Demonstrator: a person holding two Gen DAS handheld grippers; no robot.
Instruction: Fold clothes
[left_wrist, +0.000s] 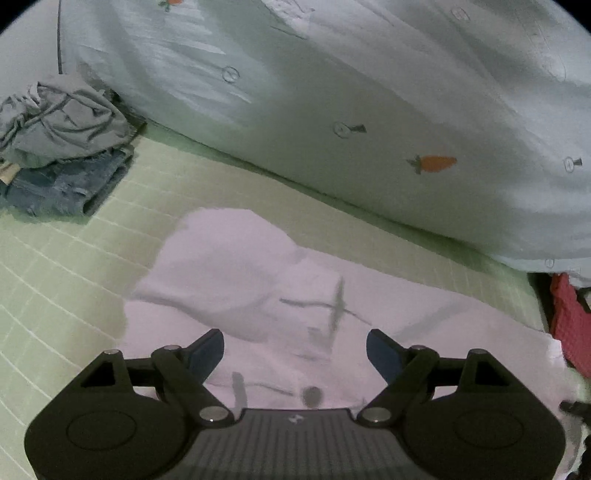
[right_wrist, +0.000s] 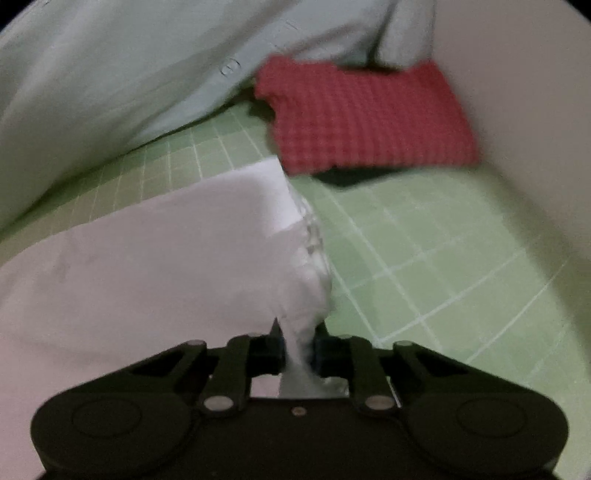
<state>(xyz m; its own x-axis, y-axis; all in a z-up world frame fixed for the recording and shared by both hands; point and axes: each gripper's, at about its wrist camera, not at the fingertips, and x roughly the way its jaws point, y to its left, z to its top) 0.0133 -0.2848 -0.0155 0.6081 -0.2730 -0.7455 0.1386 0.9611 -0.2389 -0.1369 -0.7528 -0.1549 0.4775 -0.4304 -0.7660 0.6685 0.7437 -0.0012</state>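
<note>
Nearest in the right wrist view, the right gripper (right_wrist: 298, 356) has its fingers clamped on a bunched corner of the pale pink-white fabric garment (right_wrist: 155, 266), which spreads leftward over the green grid-lined bed sheet (right_wrist: 424, 251). Beyond the garment's edge lies a folded red checked cloth (right_wrist: 369, 118) on something dark, close to the pale blue-green quilt (right_wrist: 110, 81).

In the left wrist view, the left gripper (left_wrist: 294, 345) hovers over the same garment (left_wrist: 229, 266) with its blue-padded fingers (left_wrist: 207, 350) spread wide apart, gripping nothing. The garment lies flat on the sheet, with thin grey cord-like lines on it. Farther off to the left, a crumpled grey garment (left_wrist: 62, 118) sits atop folded blue denim (left_wrist: 66, 184). Behind everything runs the quilt, printed with an orange carrot (left_wrist: 436, 163).
</note>
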